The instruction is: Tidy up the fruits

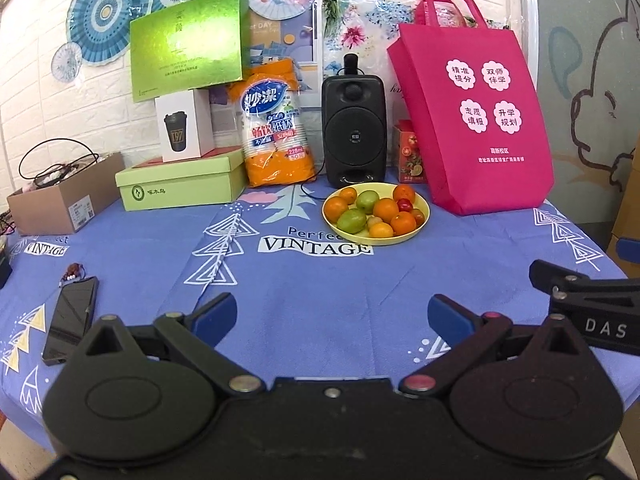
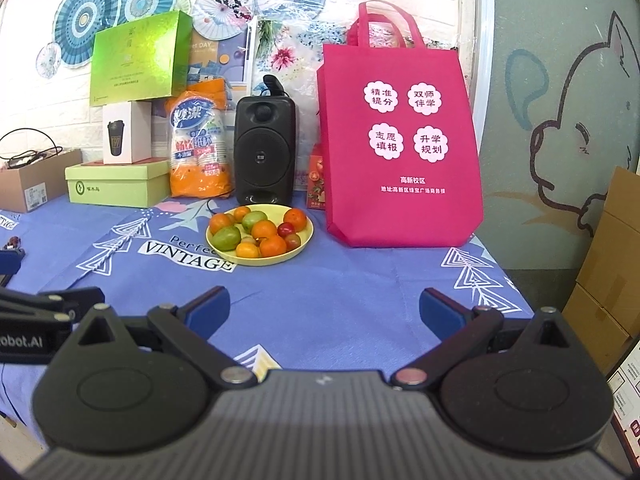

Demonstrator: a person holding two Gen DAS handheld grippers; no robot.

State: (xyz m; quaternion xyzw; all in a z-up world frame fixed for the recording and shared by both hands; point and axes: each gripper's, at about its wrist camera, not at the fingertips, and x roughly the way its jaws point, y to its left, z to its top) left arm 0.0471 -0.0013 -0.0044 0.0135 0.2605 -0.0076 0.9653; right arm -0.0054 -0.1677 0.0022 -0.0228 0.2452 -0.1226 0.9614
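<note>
A round, shallow yellow plate holds a heap of fruit: smooth glossy oranges, two matte green ones and a few small dark red ones. It sits well ahead of the left gripper, slightly to its right, and ahead and to the left of the right gripper. Both grippers have their blue-padded jaws spread wide, holding nothing, above a purple printed tablecloth. Beyond the plate stand a boxy black speaker and, to its right, a pink fabric bag. A flat dark phone lies left of the left gripper.
</note>
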